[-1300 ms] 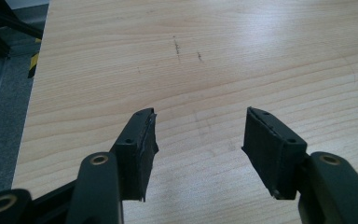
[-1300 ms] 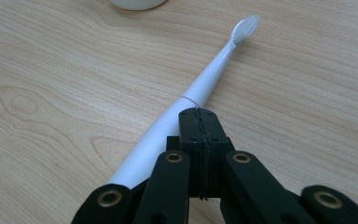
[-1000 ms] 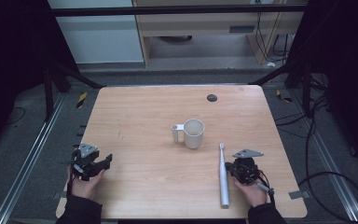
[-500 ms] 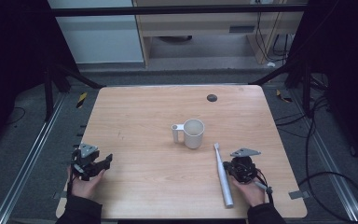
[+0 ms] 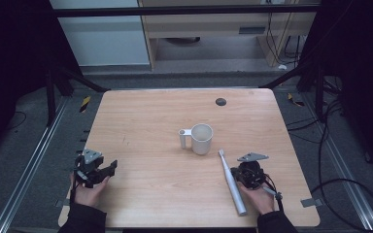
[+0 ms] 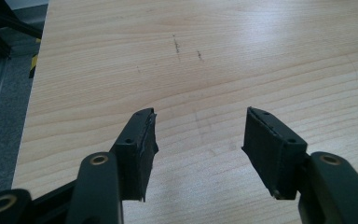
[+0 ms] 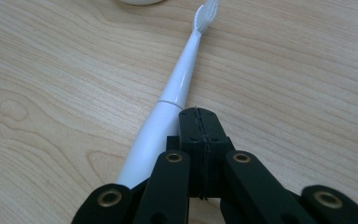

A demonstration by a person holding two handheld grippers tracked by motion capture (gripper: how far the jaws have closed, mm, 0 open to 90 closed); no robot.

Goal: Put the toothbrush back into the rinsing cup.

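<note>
High view has your left gripper point(image 5: 108, 168) resting on the bench point(image 5: 145, 121) near its left front corner, your hand point(image 5: 88, 189) beneath it; your right gripper point(image 5: 236, 171) sits near the right front, just beside a white electric toothbrush point(image 5: 231, 182) lying flat, brush head pointing toward the white mug point(image 5: 200, 139) at mid-bench; a small dark disc point(image 5: 220, 101) lies toward the far edge; left gripper view shows your jaws spread wide over bare wood, nothing between them; right gripper view shows your jaws pressed fully together, empty, with the toothbrush point(image 7: 168, 102) lying alongside them on their left, its bristles just short of the mug's base.
</note>
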